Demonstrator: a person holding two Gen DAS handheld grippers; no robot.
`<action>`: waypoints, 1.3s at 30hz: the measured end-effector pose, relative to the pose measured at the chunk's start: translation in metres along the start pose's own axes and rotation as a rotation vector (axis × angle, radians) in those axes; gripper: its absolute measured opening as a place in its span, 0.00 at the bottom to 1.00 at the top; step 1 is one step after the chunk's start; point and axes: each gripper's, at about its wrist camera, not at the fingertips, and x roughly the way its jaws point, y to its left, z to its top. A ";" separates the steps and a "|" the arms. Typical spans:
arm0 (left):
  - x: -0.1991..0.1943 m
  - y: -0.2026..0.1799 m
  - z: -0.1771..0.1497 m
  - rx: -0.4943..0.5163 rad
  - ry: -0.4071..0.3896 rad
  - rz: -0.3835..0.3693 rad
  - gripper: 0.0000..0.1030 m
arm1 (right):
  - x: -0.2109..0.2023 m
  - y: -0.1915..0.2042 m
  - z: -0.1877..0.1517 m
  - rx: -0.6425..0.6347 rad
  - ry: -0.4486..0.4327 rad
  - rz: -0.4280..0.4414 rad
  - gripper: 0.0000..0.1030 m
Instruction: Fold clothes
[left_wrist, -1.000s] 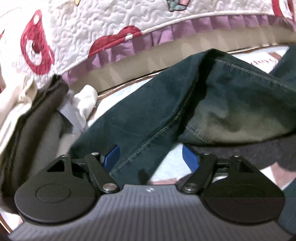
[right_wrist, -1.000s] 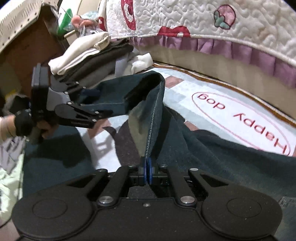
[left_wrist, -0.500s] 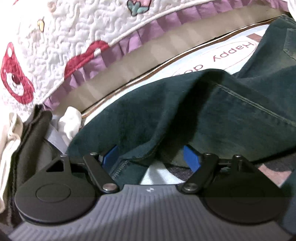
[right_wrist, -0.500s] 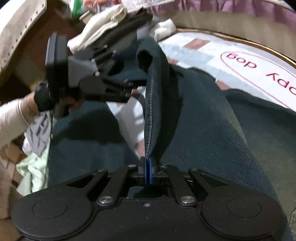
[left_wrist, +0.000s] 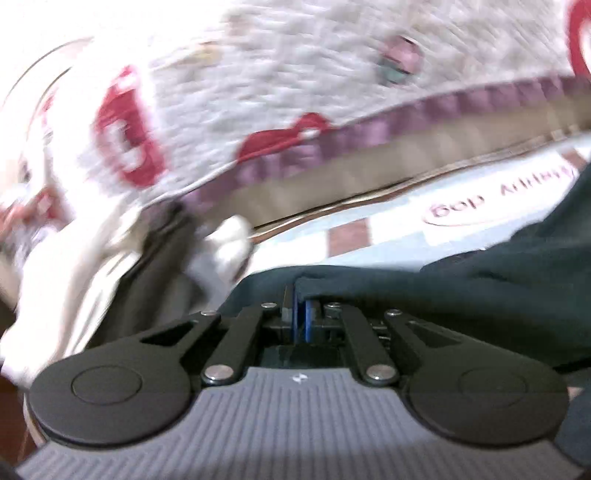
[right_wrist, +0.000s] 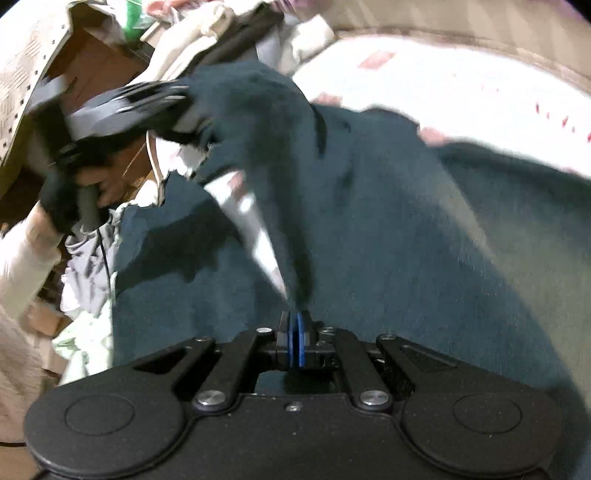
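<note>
Dark blue-green jeans (right_wrist: 388, 229) lie spread over the printed mat (right_wrist: 424, 88). My right gripper (right_wrist: 296, 334) is shut on an edge of the jeans, which rises as a ridge toward the upper left. My left gripper (left_wrist: 301, 314) is shut on another edge of the jeans (left_wrist: 461, 288), close to the mat. It also shows in the right wrist view (right_wrist: 184, 107), blurred, gripping the far end of the same ridge, with the person's gloved hand behind it.
A stack of folded clothes (left_wrist: 122, 266), cream and dark, sits at the left by a quilted bedspread with a purple frill (left_wrist: 332, 92). The "Happy dog" mat (left_wrist: 498, 192) lies beyond. Loose pale garments (right_wrist: 85, 295) and a brown box (right_wrist: 96, 66) are at the left.
My left gripper has closed on the jeans' edge; it was open before. Both grippers are moving fast, with blur, and the right one has carried its edge over the spread jeans.
</note>
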 end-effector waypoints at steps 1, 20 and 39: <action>-0.010 0.006 -0.010 -0.026 0.023 0.017 0.04 | 0.001 0.000 -0.001 0.005 0.008 0.027 0.06; -0.022 0.019 -0.037 -0.336 0.119 0.068 0.46 | -0.232 -0.098 -0.081 0.331 -0.456 -0.738 0.42; 0.063 -0.007 0.003 -0.286 0.274 0.015 0.59 | -0.245 -0.211 -0.108 0.517 -0.604 -0.759 0.55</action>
